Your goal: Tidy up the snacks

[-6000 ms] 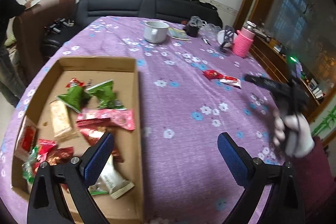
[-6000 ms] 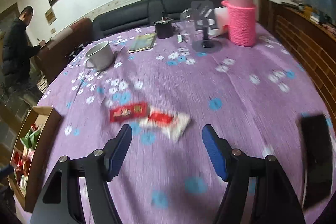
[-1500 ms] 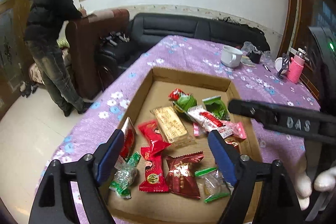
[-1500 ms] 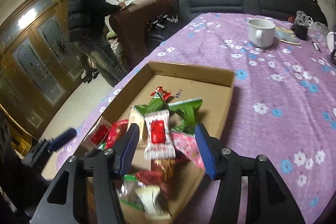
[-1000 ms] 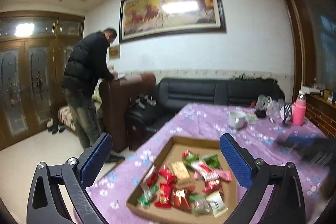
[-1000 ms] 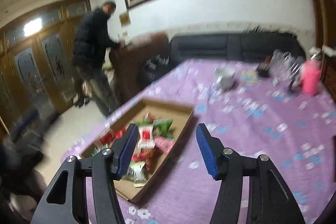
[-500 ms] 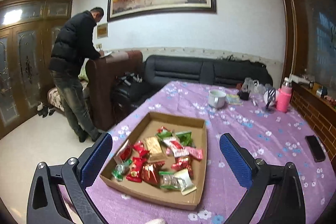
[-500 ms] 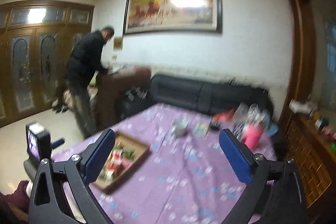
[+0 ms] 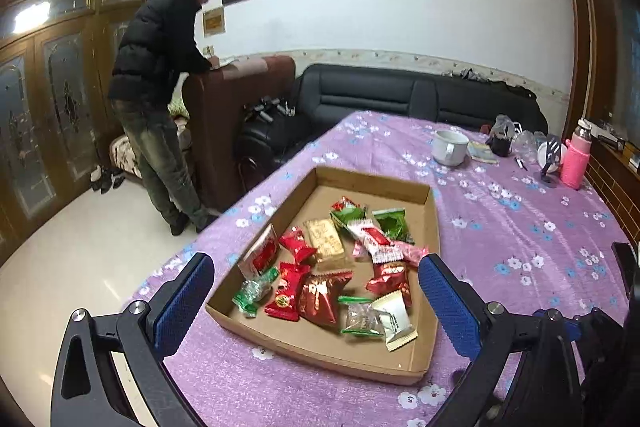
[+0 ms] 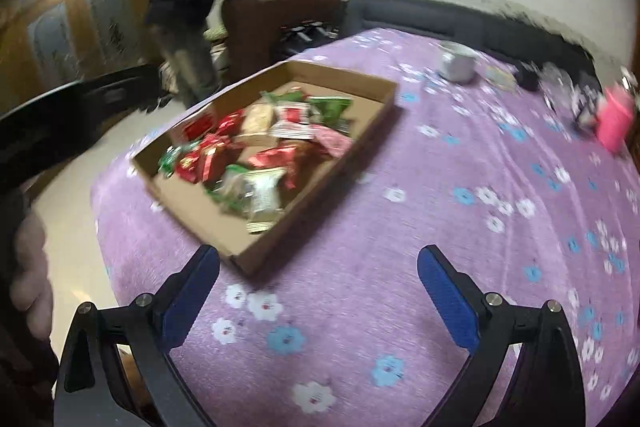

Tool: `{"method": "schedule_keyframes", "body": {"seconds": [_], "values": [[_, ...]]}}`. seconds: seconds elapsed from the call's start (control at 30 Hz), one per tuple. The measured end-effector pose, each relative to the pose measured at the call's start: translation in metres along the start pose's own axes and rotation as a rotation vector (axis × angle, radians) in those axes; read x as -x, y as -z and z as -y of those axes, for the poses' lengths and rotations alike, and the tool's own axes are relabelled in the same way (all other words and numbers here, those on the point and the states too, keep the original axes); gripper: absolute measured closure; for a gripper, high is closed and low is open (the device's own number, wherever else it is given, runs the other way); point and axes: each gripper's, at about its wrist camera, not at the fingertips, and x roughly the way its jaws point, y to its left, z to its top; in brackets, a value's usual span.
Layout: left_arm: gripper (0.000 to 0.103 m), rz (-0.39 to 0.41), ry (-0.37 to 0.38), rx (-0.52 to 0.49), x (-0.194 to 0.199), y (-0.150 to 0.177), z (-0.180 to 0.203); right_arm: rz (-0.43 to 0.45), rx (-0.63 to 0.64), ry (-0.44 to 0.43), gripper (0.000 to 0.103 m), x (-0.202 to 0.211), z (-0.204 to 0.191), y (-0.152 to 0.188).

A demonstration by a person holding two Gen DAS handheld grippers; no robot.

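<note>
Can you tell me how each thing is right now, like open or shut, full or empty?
Left gripper: open, holding nothing.
Right gripper: open, holding nothing.
Cardboard tray: open-topped, lying flat, holding a pile of wrapped snacks.
White mug: upright; contents not visible.
Pink bottle: upright, cap on.

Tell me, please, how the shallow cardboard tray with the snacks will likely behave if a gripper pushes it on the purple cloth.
The cardboard tray looks thin and low-walled, so its wall would probably flex under a push. Holding only small wrapped snacks, it is likely light and may slide, though the soft purple tablecloth could drag or bunch.
</note>
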Motion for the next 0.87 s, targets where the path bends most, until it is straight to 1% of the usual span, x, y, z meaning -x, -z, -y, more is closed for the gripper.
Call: {"method": "schedule_keyframes", "body": {"seconds": [0.13, 0.2, 0.27, 0.47, 0.67, 0.77, 0.87], "values": [[0.0, -0.055, 0.023, -0.006, -0.017, 0.006, 0.004, 0.011, 0.053, 0.012, 0.004, -0.002, -0.012, -0.002], [0.0, -0.076, 0.038, -0.005, -0.023, 0.008, 0.004, 0.002, 0.043, 0.006, 0.004, -0.009, -0.012, -0.003], [0.0, -0.087, 0.037, -0.006, -0.029, 0.009, 0.003, -0.012, 0.023, -0.002, 0.004, -0.015, -0.009, -0.005], [0.0, -0.1, 0.029, -0.003, -0.038, 0.01, 0.001, -0.036, 0.014, -0.013, 0.004, -0.023, -0.008, -0.006], [0.0, -0.111, 0.053, -0.011, -0.044, 0.012, 0.004, -0.041, 0.02, -0.025, 0.004, -0.026, -0.01, -0.006], [0.0, -0.094, 0.064, -0.024, -0.04, 0.01, 0.008, -0.035, -0.001, -0.035, 0.004, -0.023, -0.005, -0.007], [0.0, -0.092, 0.068, -0.05, -0.036, 0.004, 0.017, -0.024, -0.039, -0.02, 0.004, -0.018, 0.008, -0.009]]}}
